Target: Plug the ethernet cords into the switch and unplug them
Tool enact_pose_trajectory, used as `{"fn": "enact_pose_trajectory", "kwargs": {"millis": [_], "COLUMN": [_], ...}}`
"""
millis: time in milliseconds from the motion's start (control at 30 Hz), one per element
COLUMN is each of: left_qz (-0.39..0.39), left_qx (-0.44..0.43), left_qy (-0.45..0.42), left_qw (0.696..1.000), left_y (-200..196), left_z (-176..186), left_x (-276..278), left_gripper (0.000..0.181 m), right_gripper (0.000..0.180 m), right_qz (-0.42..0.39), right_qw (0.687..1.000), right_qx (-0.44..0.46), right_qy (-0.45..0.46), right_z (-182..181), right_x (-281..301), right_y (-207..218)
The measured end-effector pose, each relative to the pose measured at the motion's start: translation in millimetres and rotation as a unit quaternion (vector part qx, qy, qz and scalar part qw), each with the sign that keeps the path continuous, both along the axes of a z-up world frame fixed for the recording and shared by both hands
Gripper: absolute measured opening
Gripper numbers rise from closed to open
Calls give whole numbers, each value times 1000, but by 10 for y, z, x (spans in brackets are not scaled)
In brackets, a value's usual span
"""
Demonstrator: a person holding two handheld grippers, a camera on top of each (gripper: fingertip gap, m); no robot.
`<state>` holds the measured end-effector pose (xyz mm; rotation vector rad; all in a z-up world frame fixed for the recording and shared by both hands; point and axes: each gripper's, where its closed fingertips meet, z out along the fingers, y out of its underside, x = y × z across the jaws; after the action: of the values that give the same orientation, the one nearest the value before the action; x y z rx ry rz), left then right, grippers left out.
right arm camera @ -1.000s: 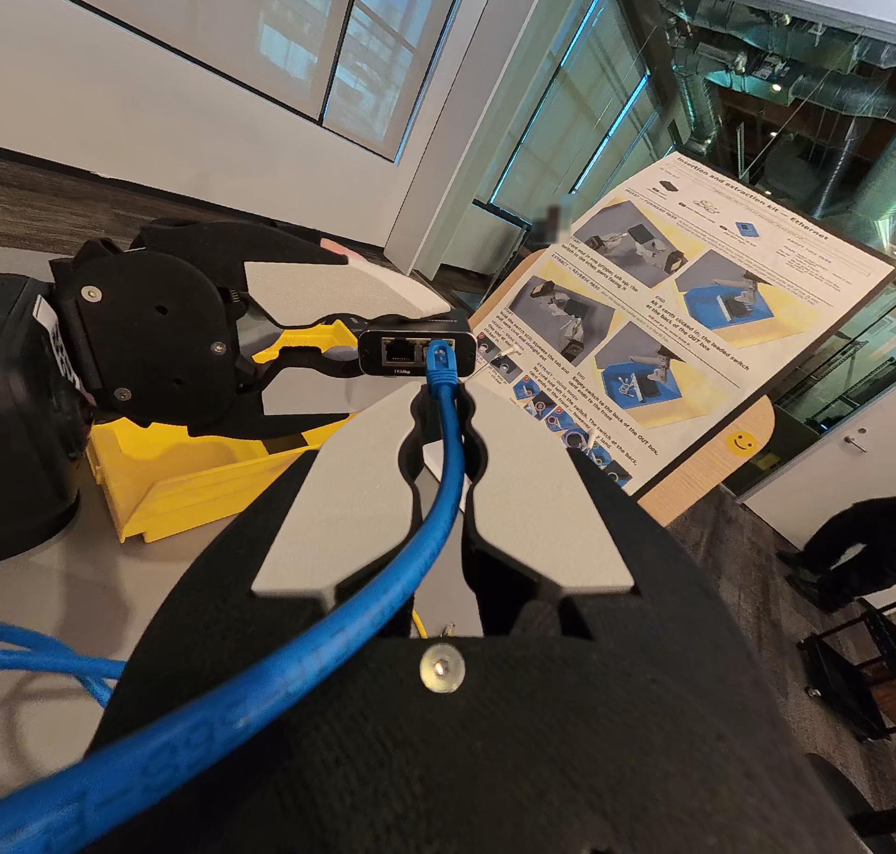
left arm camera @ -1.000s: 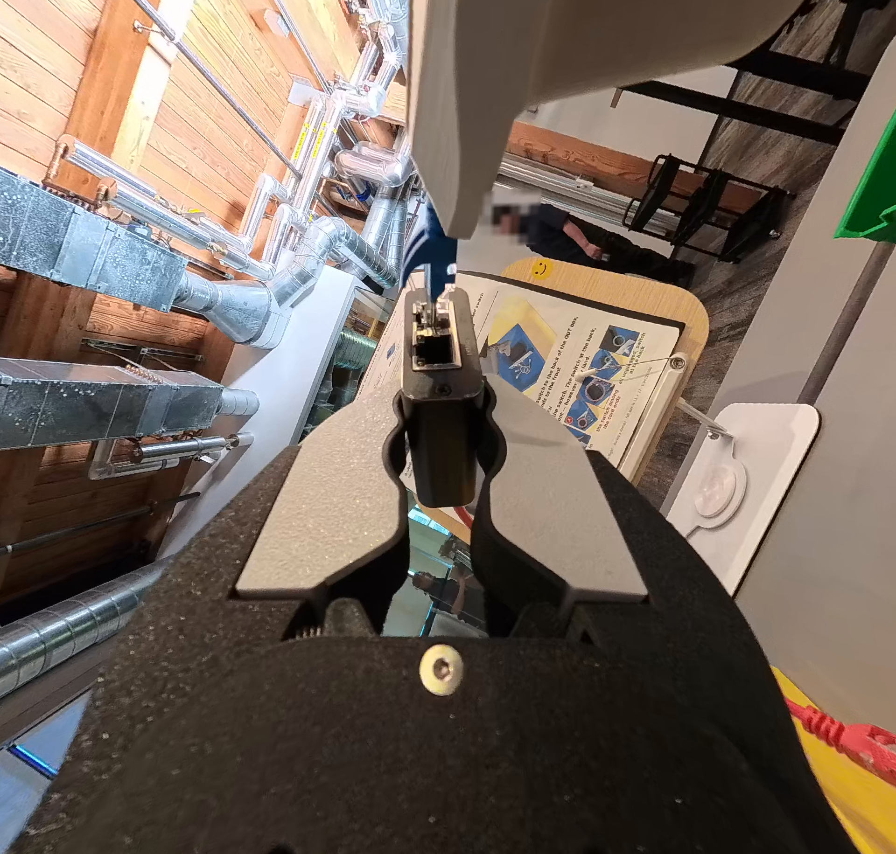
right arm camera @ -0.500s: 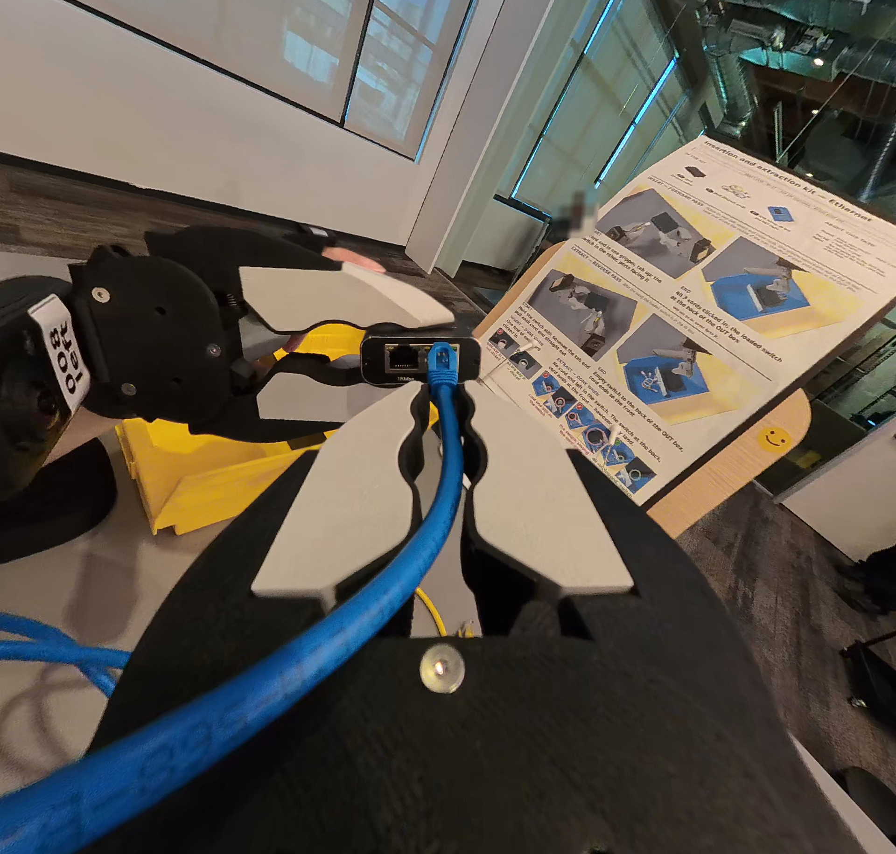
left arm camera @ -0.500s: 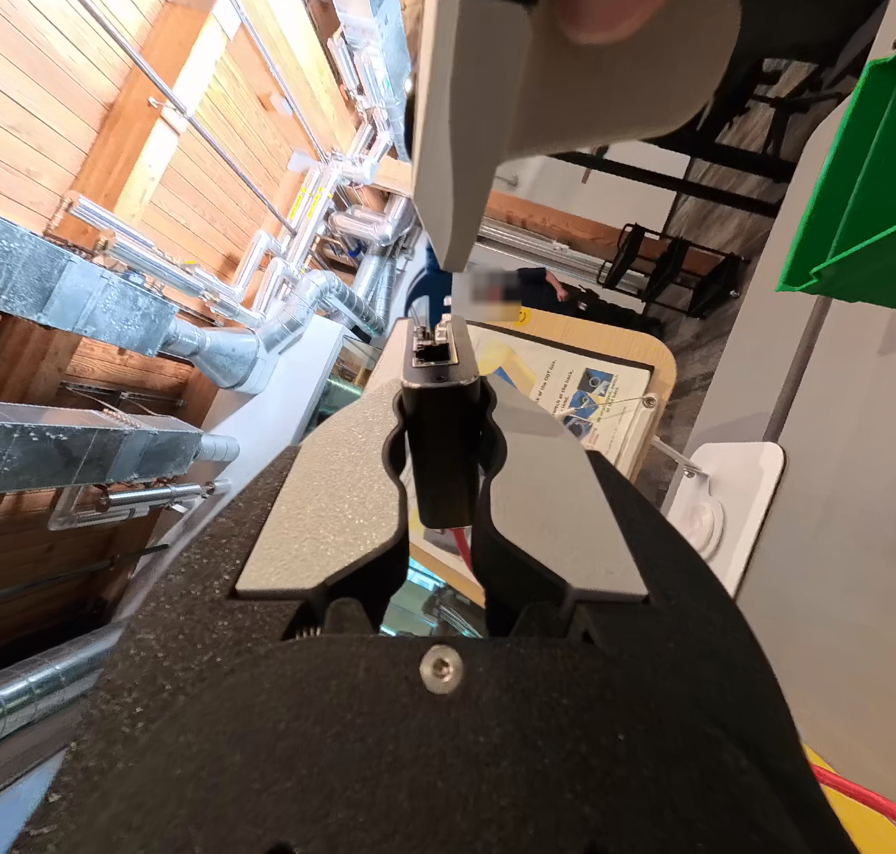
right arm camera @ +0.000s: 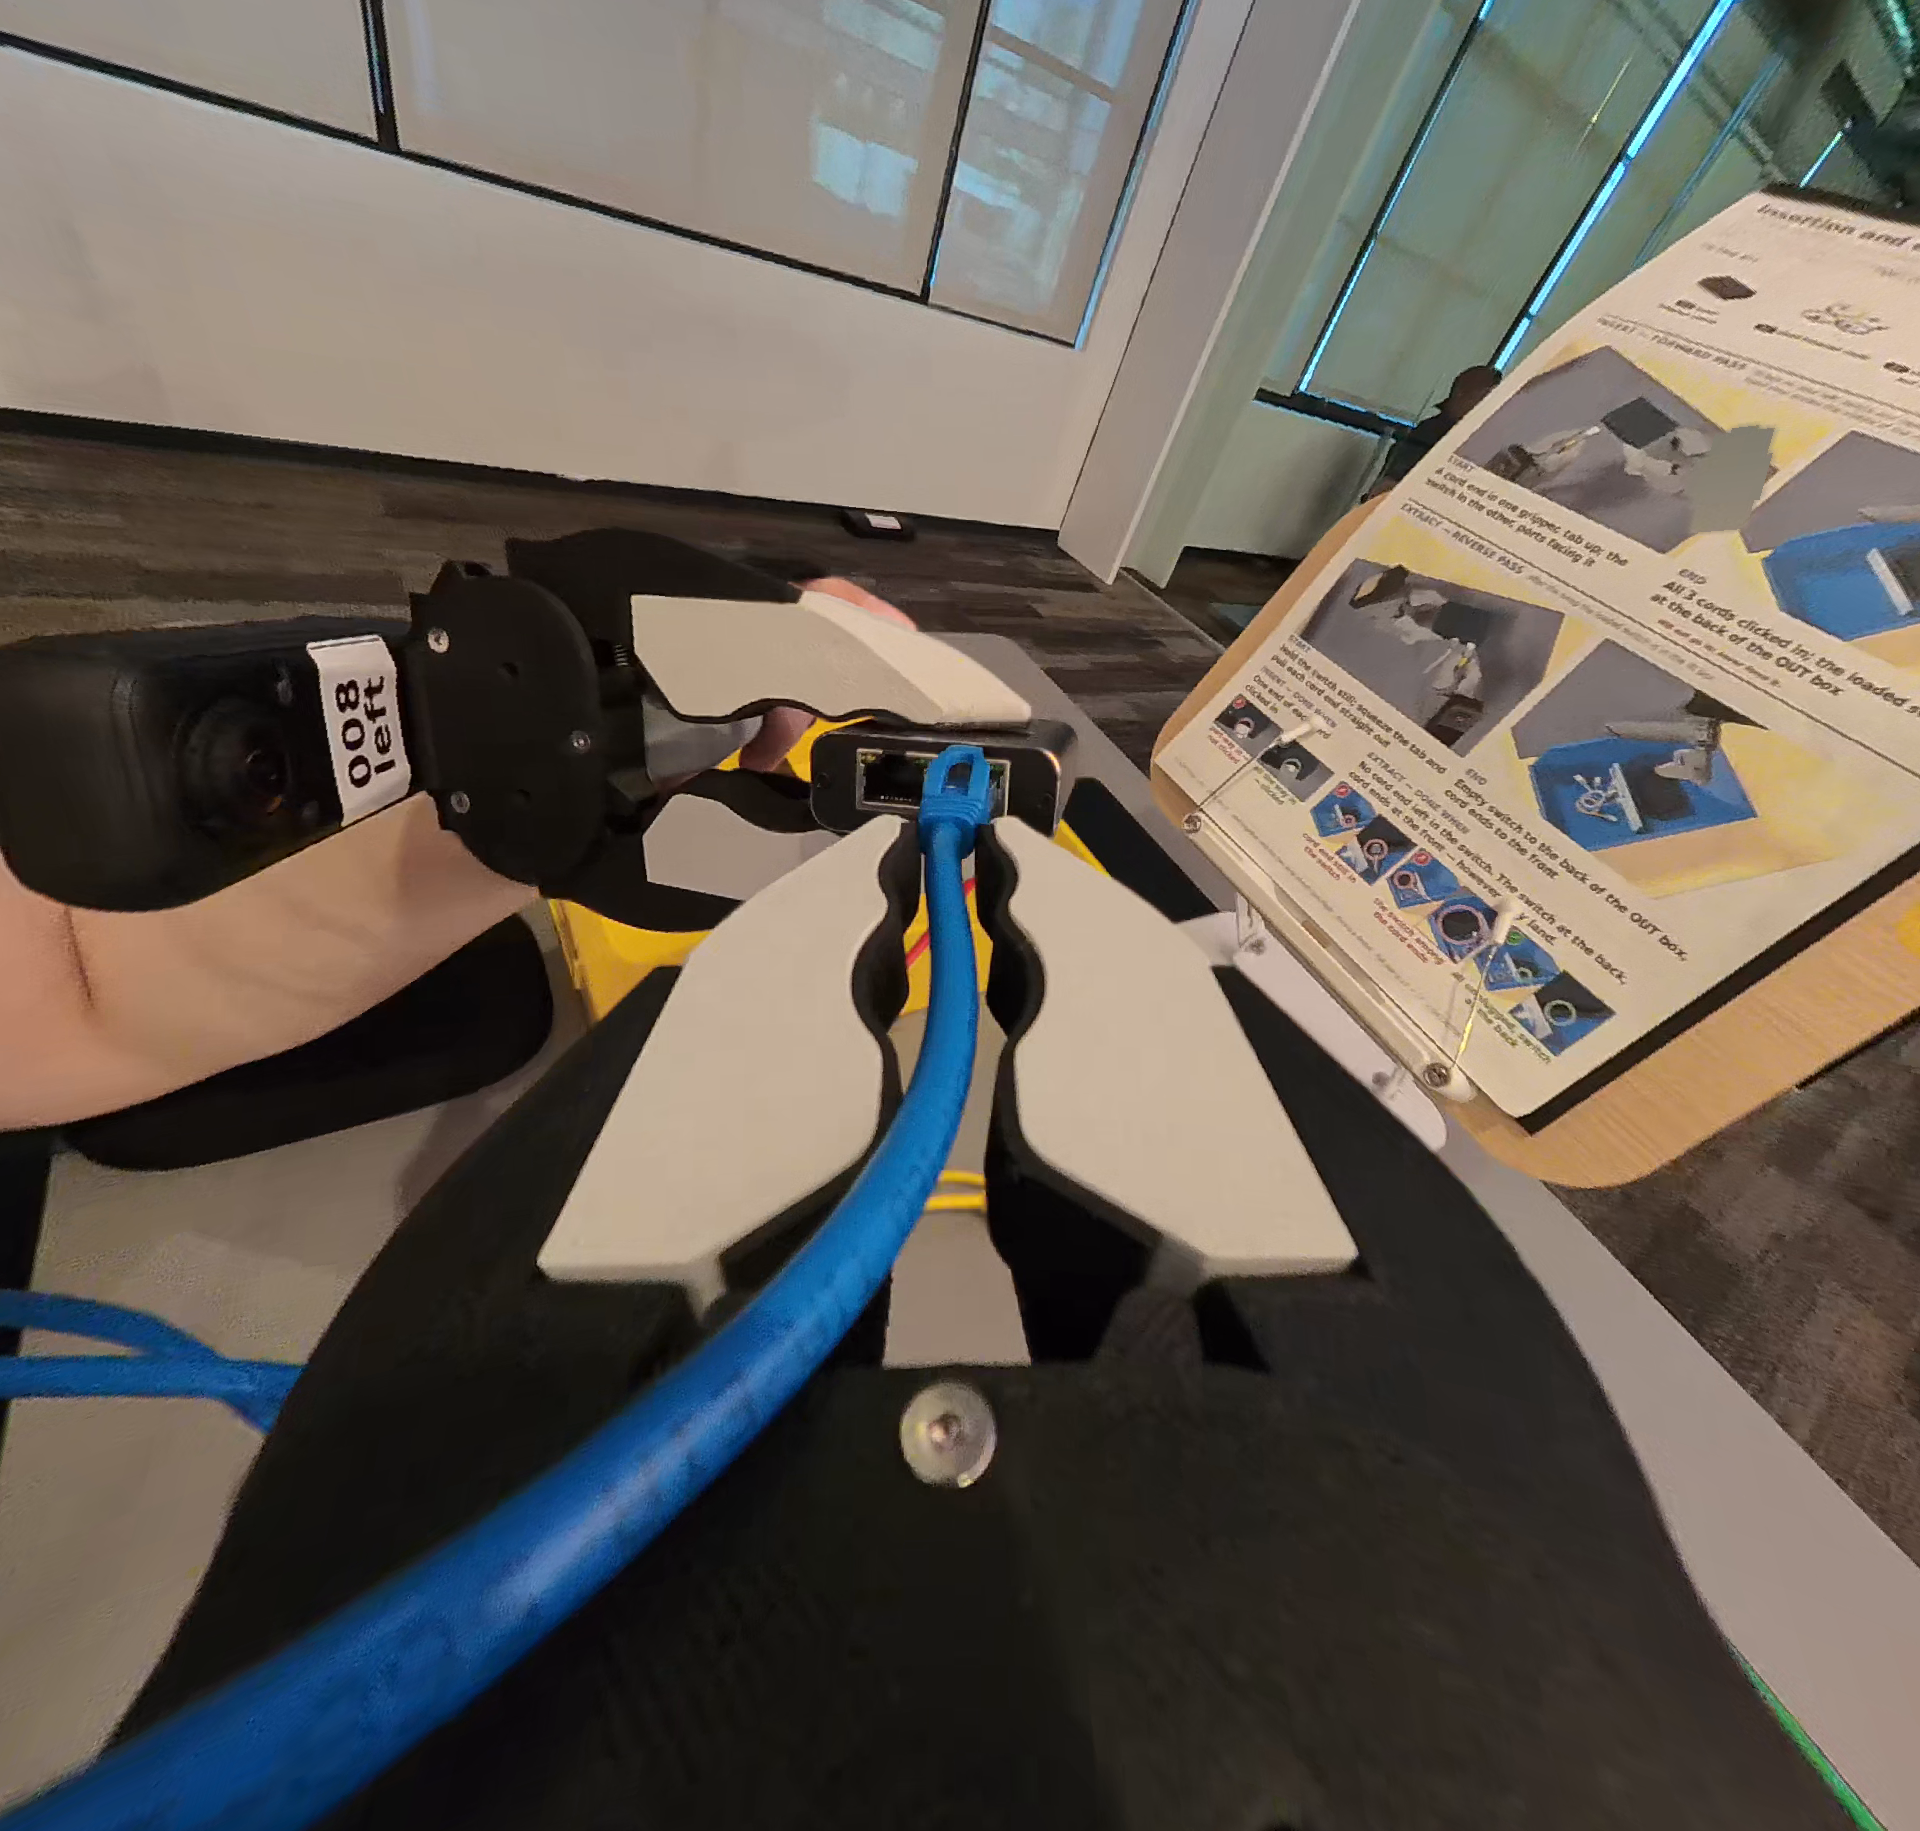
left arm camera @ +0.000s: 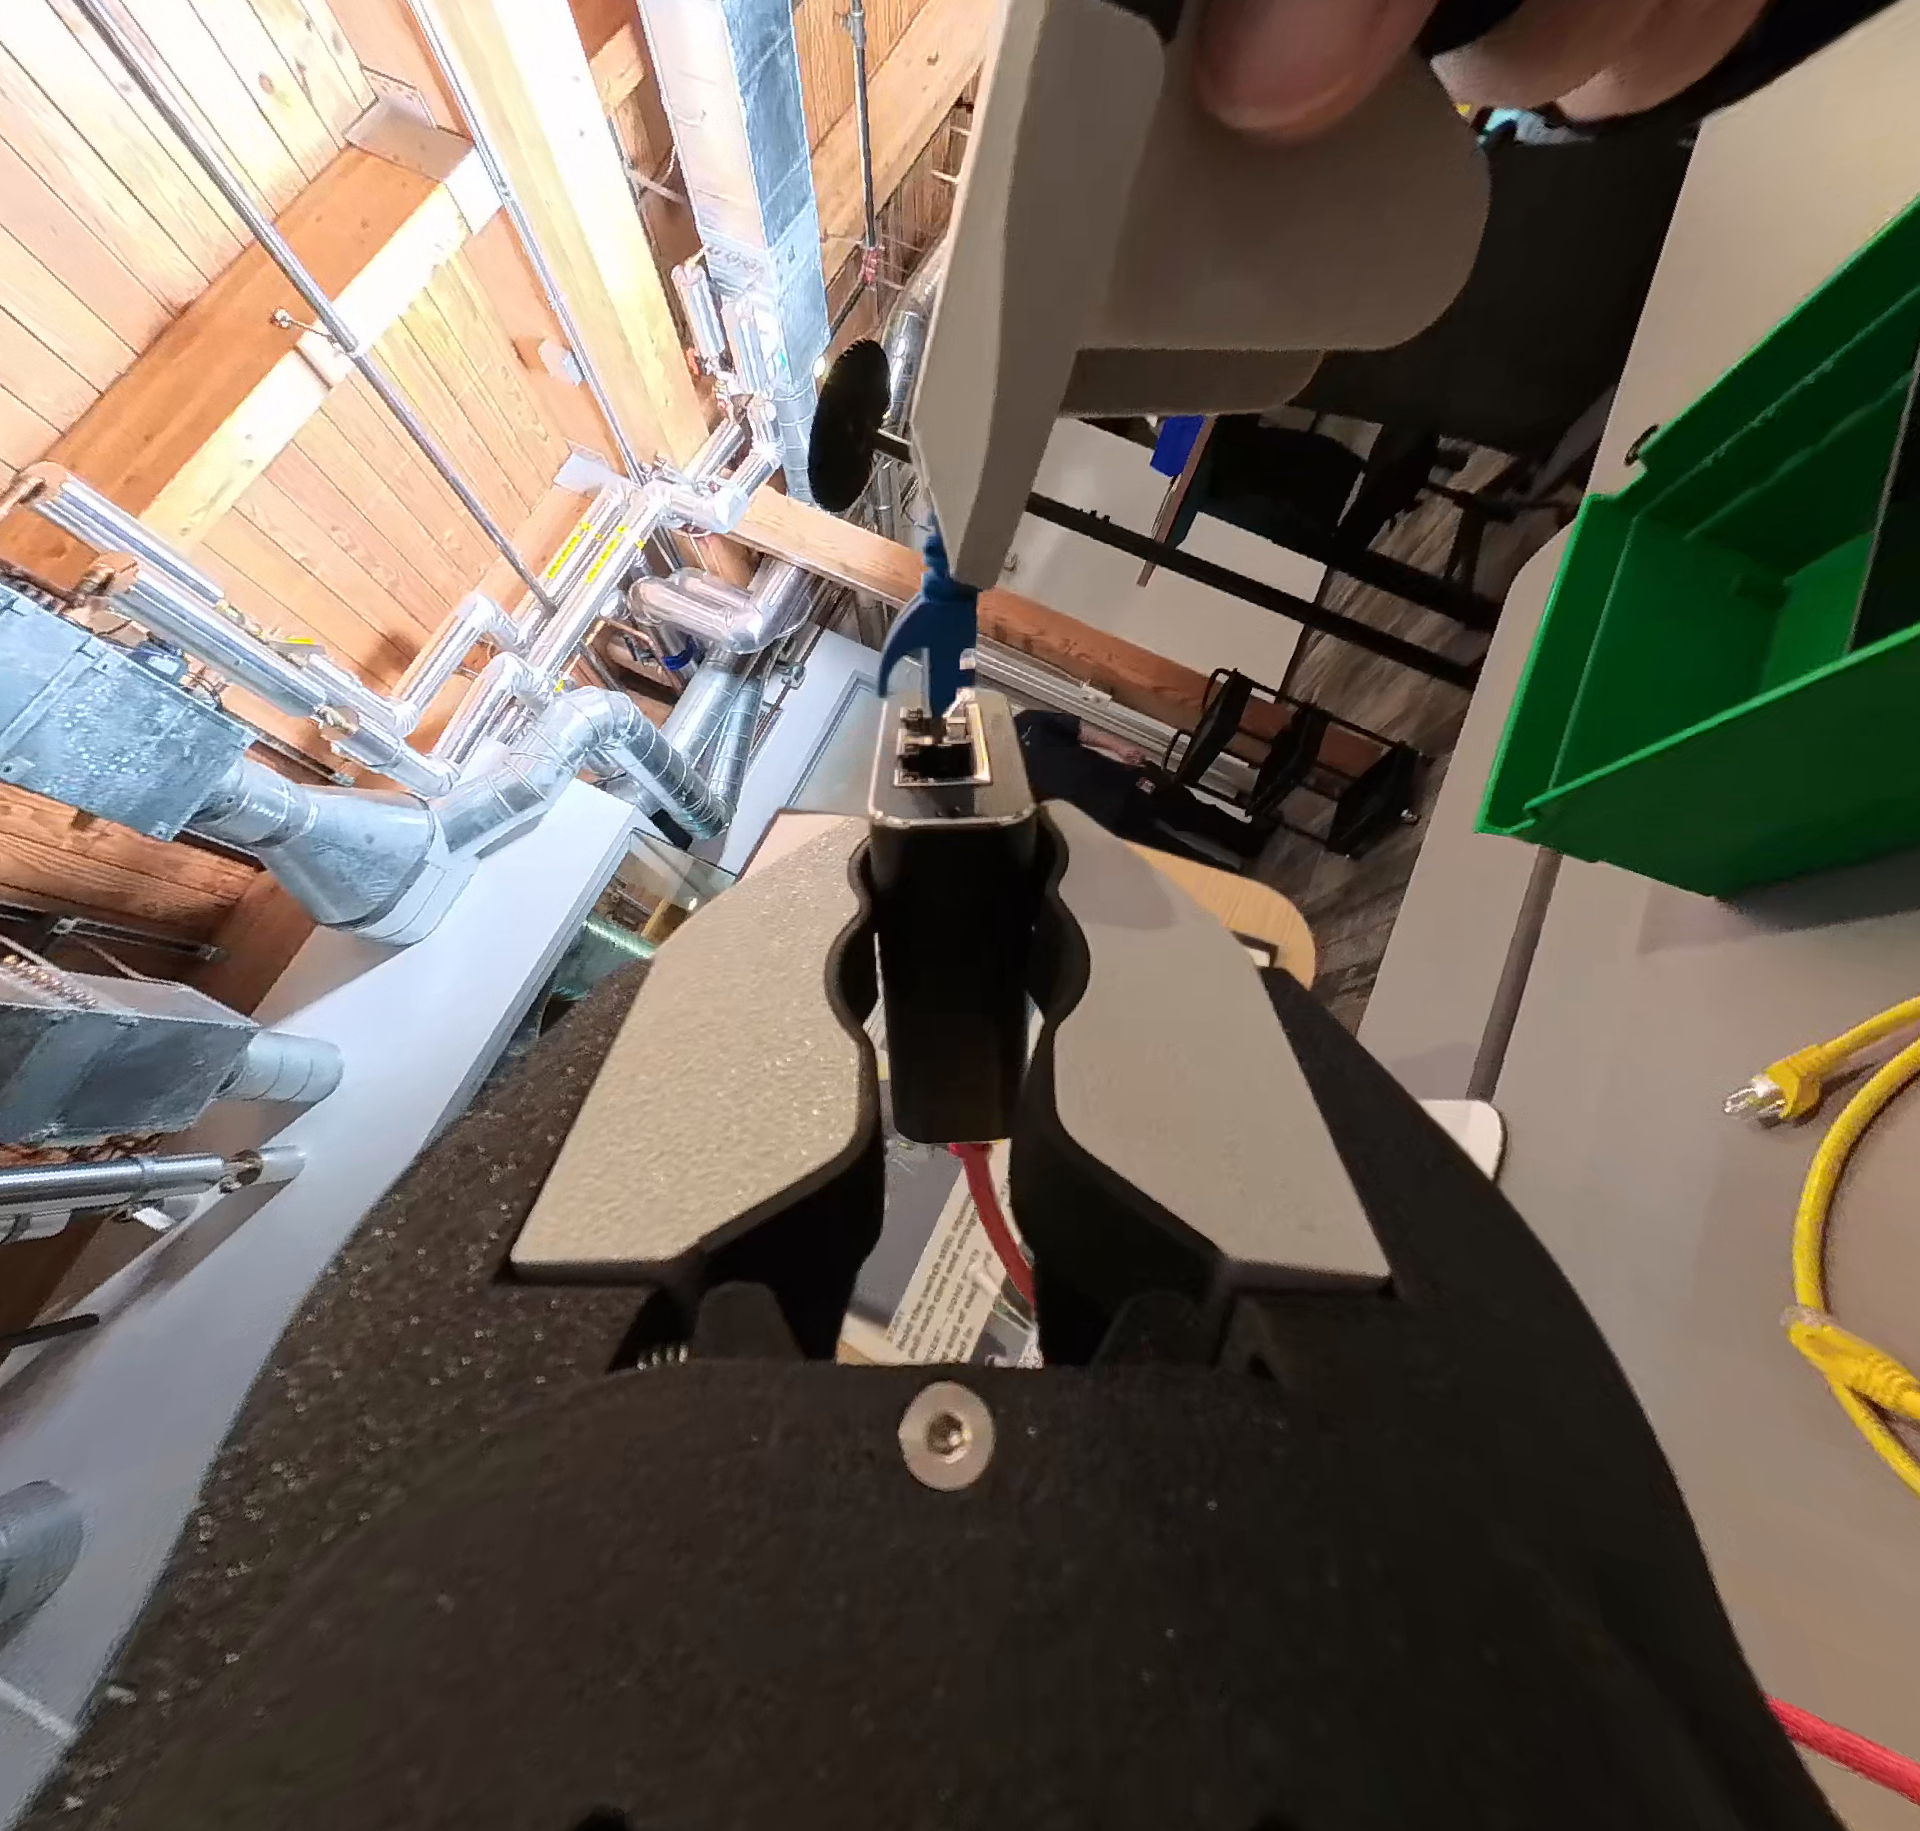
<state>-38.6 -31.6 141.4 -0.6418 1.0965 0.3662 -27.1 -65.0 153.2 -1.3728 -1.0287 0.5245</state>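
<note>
The left gripper is clenched on the black switch, its two grey fingers pressing the switch's sides so that the port face points forward, away from the wrist. From the right wrist view the same gripper comes in from the left, holding the switch level just ahead of the right tongs.

The right gripper is closed around the blue ethernet cord, which runs back between its fingers and over the black body toward the lower left. The blue plug sits at a port opening in the switch's face; whether it is fully seated I cannot tell. In the left wrist view the blue plug meets the far end of the switch, with the right gripper's grey finger above it and a person's hand on that tool.

A red cord trails from the near end of the switch, down between the left fingers. To the right of the left tongs, a yellow cord lies on the grey table, with a green bin beyond it. Beneath the switch in the right view is a yellow bin, and right of the tongs stands an instruction board.
</note>
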Motion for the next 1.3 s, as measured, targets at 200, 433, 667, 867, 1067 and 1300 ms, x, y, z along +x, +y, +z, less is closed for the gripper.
{"fn": "enact_pose_trajectory", "kwargs": {"millis": [200,433,667,867,1067,1300], "left_qz": [-9,-19,9,-16,-100,-127], "left_qx": [11,12,5,-38,-36,-65], "left_qy": [3,6,25,41,149,181], "left_qw": [1000,1000,1000,998,983,973], "left_y": [-133,-239,-126,107,-11,-47], "left_z": [12,26,-22,-163,-619,-857], "left_x": [105,164,145,-32,234,357], "left_gripper": [24,24,24,24,24,24], "right_gripper": [11,11,11,10,10,25], "right_qz": [-10,-2,-8,30,11,82], "right_qw": [999,999,999,991,988,975], "right_qx": [-4,-9,-11,-74,-35,53], "right_qy": [-32,-35,-38,-106,-151,-199], "right_z": [-9,1,-52,-429,-486,-761], "right_x": [90,132,146,256,711,674], "right_y": [-133,-208,-76,132,143,266]}}
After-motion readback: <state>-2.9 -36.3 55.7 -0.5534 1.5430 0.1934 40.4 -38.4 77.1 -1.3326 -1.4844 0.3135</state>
